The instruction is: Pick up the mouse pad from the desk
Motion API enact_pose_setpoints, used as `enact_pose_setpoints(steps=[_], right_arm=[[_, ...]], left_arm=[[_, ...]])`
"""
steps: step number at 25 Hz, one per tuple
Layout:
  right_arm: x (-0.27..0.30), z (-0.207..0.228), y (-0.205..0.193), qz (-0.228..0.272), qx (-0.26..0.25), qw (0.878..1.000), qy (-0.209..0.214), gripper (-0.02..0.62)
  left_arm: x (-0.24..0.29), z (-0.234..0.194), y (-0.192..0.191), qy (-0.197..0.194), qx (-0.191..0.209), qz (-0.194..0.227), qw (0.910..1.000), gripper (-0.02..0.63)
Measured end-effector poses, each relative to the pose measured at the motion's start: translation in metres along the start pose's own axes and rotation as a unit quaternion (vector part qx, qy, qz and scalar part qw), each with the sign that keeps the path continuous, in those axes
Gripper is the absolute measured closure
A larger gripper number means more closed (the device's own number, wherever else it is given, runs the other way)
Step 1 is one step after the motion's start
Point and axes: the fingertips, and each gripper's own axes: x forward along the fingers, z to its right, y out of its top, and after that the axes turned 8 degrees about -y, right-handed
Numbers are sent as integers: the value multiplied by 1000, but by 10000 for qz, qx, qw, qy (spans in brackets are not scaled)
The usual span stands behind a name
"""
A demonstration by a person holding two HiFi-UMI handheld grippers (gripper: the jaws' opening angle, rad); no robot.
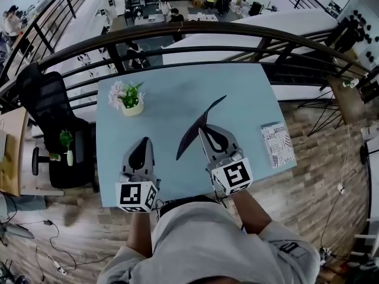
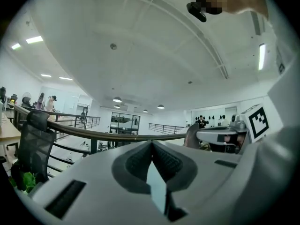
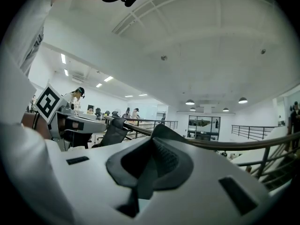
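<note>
The right hand-held gripper (image 1: 203, 130) is shut tight on the thin dark mouse pad (image 1: 189, 136). The pad is up off the blue table (image 1: 177, 87), its free end pointing to 1 o'clock. At 9 o'clock from it, the left hand-held gripper (image 1: 145, 139) is closed and holds nothing.

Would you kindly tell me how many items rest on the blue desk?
2: the potted flowers at the far left, and the printed booklet by the right edge. The right claw holds the mouse pad up, tilted: not counted. The left claw might hide something small.
</note>
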Motion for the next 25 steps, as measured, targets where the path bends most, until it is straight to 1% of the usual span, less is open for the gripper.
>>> enact_pose_setpoints(steps=[3, 6, 14, 20, 25], right_arm=[[0, 3, 5, 79, 1, 10000, -20, 580], [-1, 5, 2, 91, 66, 9999, -52, 580], [-3, 8, -1, 103, 72, 9999, -70, 580], [0, 10, -2, 140, 115, 9998, -35, 580], [1, 12, -6, 79, 141, 9999, -47, 580]], left_arm=[[3, 3, 4, -17, -14, 50, 10000, 594], [7, 7, 4, -56, -12, 53, 10000, 594], [11, 19, -2, -129, 21, -37, 9999, 594], [10, 13, -4, -31, 21, -40, 10000, 594], [8, 10, -4, 27, 14, -54, 10000, 594]])
